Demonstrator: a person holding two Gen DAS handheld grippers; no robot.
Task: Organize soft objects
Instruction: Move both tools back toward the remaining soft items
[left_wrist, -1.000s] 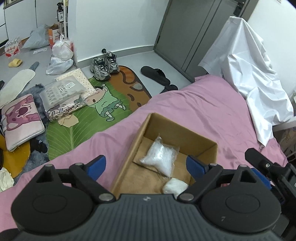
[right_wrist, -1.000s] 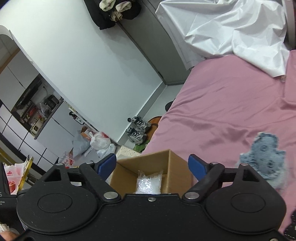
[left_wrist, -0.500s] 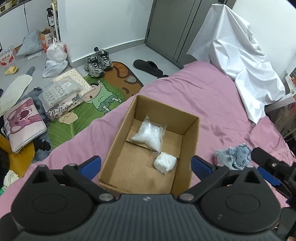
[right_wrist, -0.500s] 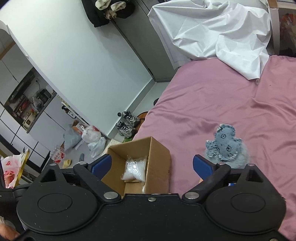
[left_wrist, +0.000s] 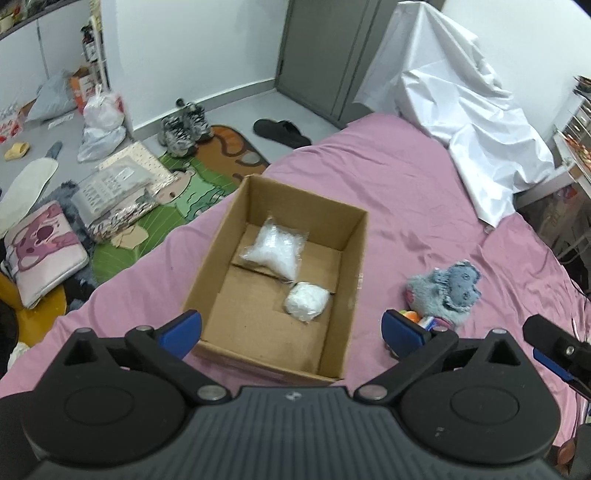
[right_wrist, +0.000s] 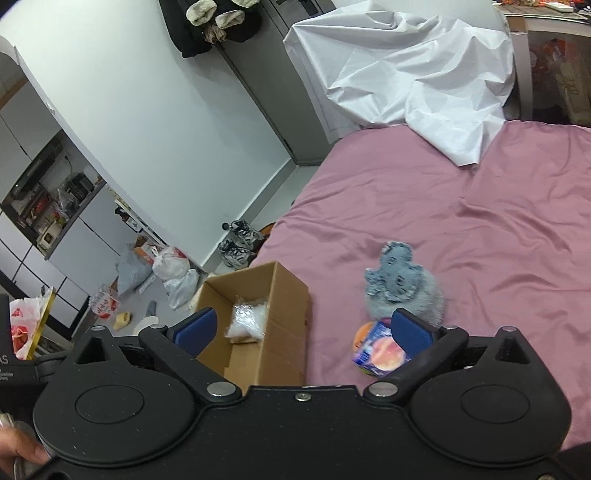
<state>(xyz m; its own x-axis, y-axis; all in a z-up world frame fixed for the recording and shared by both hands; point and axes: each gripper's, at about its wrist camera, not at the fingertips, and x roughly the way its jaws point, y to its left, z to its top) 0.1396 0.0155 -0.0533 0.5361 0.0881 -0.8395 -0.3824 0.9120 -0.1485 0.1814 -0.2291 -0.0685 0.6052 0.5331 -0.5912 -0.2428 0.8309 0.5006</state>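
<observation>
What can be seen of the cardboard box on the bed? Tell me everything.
The cardboard box is plain brown corrugated card, rectangular and open-topped, with no top flaps showing. It sits upright on the pink bedsheet, near the bed's edge toward the floor. Its floor is made of overlapping flaps. Inside lie two things: a clear bag of white filling toward the far end and a smaller white wrapped bundle beside the right wall. Neither gripper touches it. The grey plush toy lies apart on its right.
</observation>
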